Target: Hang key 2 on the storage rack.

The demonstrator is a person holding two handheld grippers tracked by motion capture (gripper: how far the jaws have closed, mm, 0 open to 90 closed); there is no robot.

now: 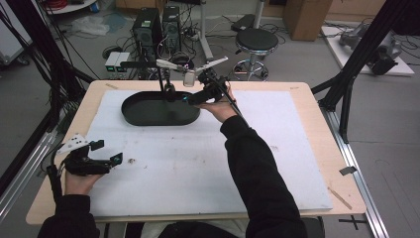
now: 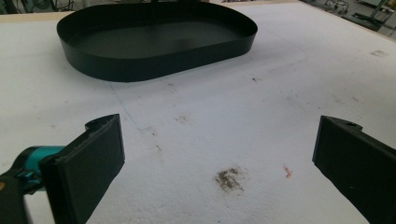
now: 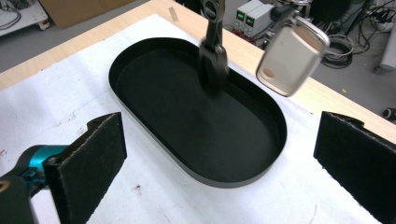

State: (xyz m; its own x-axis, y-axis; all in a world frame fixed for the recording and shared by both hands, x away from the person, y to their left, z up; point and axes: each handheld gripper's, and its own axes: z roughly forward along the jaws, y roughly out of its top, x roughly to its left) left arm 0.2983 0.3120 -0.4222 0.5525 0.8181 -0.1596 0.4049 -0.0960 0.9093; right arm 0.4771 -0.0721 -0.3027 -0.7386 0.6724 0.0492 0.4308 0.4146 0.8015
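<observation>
The right gripper [image 1: 190, 99] hung wide open and empty over the black oval tray [image 1: 148, 116] near the tabletop's far edge; the left gripper [image 1: 106, 152], open and empty, rested near the left edge.

- A robotics or electronics lab, not a home.
- Two black desktop computer towers [image 1: 157, 27] stand on the grey floor amid tangled cables.
- Boxy bench power supplies [image 1: 116, 62] sit beside them.
- A black round rolling stool [image 1: 256, 40] and black metal rig frame struts [image 1: 357, 54] flank the pale wooden counter [image 1: 307, 106].

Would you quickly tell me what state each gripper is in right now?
Left gripper: open, holding nothing, above the white mat.
Right gripper: open, holding nothing, near the black tray.
</observation>
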